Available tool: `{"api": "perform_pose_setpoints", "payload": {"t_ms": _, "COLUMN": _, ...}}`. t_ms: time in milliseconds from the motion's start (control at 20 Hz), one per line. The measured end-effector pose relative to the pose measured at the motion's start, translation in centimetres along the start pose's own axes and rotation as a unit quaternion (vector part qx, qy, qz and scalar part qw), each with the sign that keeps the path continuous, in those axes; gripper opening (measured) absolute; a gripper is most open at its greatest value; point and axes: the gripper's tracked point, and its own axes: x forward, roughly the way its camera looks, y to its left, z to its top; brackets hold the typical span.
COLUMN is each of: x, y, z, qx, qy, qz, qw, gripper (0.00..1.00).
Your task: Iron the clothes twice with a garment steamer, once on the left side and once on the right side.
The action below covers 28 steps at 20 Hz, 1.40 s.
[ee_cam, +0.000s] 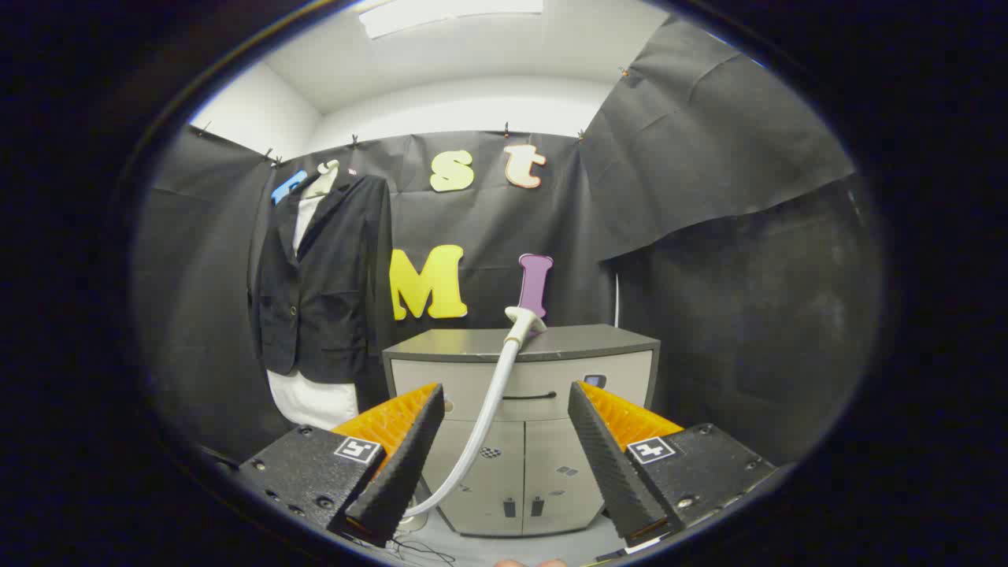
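A black cloth wall (709,197) closed in the booth on all sides, under a white ceiling. Against the back wall hung a dark, button-front suit jacket (323,276) over a white shirt (311,398), whose hem showed below the jacket and whose collar showed at the neck. The jacket hung straight and closed, with a flap pocket on its front, well beyond the fingers and off to their left side.

Beside the clothes, to their right, stood a low grey cabinet (543,449) with a dark flat top, a drawer with a slim dark handle and two doors below. On the top of the cabinet lay the white head of the garment steamer (523,318); its pale grey hose (488,409) curved down in front of the drawer and doors to the floor, passing through the gap between the fingers.

The gripper (500,449) was held wide apart, its two ridged fingers empty, touching nothing, short of the cabinet.
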Motion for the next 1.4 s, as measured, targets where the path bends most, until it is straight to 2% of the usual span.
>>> {"api": "perform_pose_setpoints", "payload": {"t_ms": 650, "x": 0.2, "y": -1.5, "z": 1.2, "qx": 0.012, "qy": 0.002, "qz": 0.007, "qw": 1.0, "gripper": 0.99}}
{"api": "perform_pose_setpoints", "payload": {"t_ms": 800, "x": 0.4, "y": -2.6, "z": 1.7, "qx": 0.01, "qy": -0.005, "qz": -0.004, "qw": 1.0, "gripper": 0.99}}
{"api": "perform_pose_setpoints", "payload": {"t_ms": 1000, "x": 0.4, "y": -2.0, "z": 0.4, "qx": 0.02, "qy": 0.025, "qz": -0.004, "qw": 0.999, "gripper": 0.99}}
{"api": "perform_pose_setpoints", "payload": {"t_ms": 1400, "x": 0.7, "y": 1.2, "z": 1.4, "qx": 0.001, "qy": 0.015, "qz": -0.006, "qw": 1.0, "gripper": 0.99}}
